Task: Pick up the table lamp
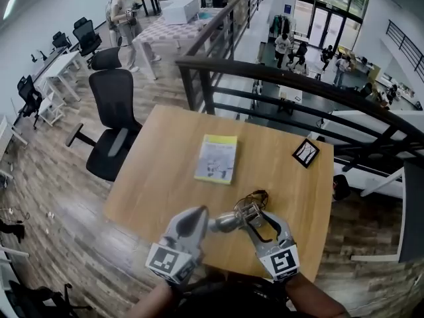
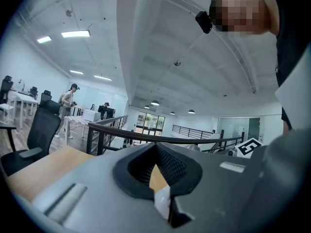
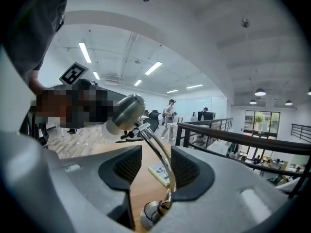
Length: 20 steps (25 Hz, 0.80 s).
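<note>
Chrome and slender, the gooseneck table lamp [image 3: 127, 112] stands at the near edge of the pale wooden table [image 1: 165, 171], not yet lifted. The right gripper [image 3: 156, 168] has its jaws spread wide around the lamp's curved neck, which passes close by one pad (contact cannot be judged) without being clamped. The left gripper [image 2: 155, 154] has its jaws drawn together at the tips, empty, beside the lamp's head. The grasp and the lift both remain to be done. The lamp's base is cut off in the right gripper view, and the head view shows only a dark tangle there.
</note>
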Each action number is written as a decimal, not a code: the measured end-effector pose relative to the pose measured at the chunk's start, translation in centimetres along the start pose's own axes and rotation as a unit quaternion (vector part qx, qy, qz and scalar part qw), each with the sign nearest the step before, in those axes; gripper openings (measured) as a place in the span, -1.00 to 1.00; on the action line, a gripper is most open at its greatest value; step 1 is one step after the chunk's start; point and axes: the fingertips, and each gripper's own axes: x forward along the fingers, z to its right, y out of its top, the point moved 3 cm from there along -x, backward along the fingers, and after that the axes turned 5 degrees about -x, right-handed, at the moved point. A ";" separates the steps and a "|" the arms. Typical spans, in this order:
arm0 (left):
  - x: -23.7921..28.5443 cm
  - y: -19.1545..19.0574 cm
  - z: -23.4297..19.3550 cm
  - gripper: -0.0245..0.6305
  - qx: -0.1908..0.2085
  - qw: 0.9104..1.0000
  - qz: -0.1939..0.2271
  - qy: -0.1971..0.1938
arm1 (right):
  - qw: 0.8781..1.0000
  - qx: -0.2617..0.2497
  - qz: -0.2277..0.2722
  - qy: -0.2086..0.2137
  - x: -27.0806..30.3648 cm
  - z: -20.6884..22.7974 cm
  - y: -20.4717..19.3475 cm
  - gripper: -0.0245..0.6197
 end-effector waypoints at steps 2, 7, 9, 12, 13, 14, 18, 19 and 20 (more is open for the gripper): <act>0.0 0.2 -0.2 -0.92 0.001 1.000 -0.001 0.008 | 1.000 -0.003 0.004 0.007 0.4 0.2 -0.2 -0.35; 0.0 -0.4 -1.1 -0.92 0.004 1.000 -0.005 0.025 | 1.000 -0.005 0.004 0.017 1.6 0.7 -0.6 -0.35; 0.2 -0.4 -1.1 -0.92 0.003 1.000 -0.011 0.029 | 1.000 -0.005 -0.001 0.020 2.0 1.0 -0.3 -0.35; 0.4 -0.5 -1.3 -0.92 0.000 0.999 -0.018 0.033 | 1.000 -0.003 -0.004 0.026 2.8 1.1 -0.1 -0.35; 0.4 -0.6 -1.5 -0.92 -0.001 0.999 -0.019 0.035 | 1.000 0.001 -0.003 0.026 3.1 1.2 -0.2 -0.35; 0.4 -0.7 -1.6 -0.92 -0.001 0.999 -0.020 0.036 | 1.000 0.003 -0.002 0.026 3.4 1.3 -0.3 -0.35; 0.4 -1.0 -1.8 -0.92 -0.004 0.999 -0.027 0.041 | 0.999 0.007 0.007 0.030 4.1 1.4 -0.9 -0.36; 0.4 -1.2 -1.9 -0.92 -0.007 0.999 -0.028 0.042 | 0.999 0.006 0.009 0.032 4.2 1.4 -0.9 -0.38; 0.5 -1.4 -2.1 -0.92 -0.009 0.999 -0.030 0.043 | 0.999 0.004 0.009 0.033 4.3 1.3 -0.7 -0.43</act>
